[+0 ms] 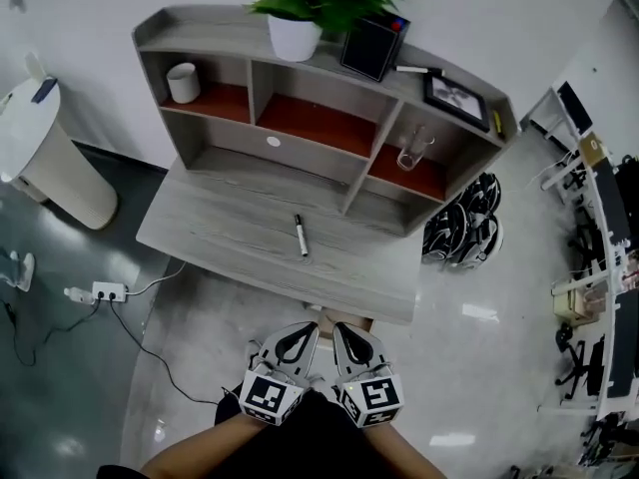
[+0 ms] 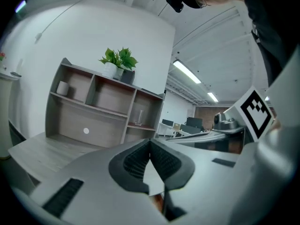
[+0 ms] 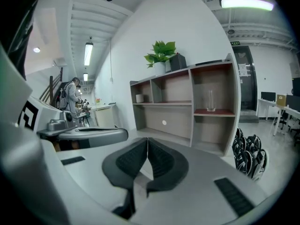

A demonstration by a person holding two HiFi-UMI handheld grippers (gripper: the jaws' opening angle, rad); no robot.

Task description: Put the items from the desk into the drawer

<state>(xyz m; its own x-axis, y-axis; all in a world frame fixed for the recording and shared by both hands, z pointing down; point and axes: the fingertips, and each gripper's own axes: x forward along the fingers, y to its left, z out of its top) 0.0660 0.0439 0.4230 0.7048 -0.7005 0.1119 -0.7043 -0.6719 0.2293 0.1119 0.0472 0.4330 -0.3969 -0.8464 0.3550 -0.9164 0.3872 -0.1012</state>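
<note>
Just short of the desk [image 1: 230, 223], a person is holding the left gripper [image 1: 302, 335] and the right gripper [image 1: 349, 335] side by side close to the body, each with its jaws pressed together on nothing, as both gripper views are showing. A pen [image 1: 301, 236] is lying alone on the grey desktop, well apart from both tools and roughly straight ahead of them, in front of the shelf unit [image 1: 319, 158] that is carrying a potted plant [image 1: 300, 28], a white cup [image 1: 183, 82] and a glass [image 1: 414, 150]. No open drawer is showing in any view, so the job is looking barely begun. The opening step is probably calling for one gripper parting its jaws before coming down, lining them across the pen's thin barrel near its middle and closing gently so it is not rolling away, while the other is going for the drawer front under the desk's near edge
</note>
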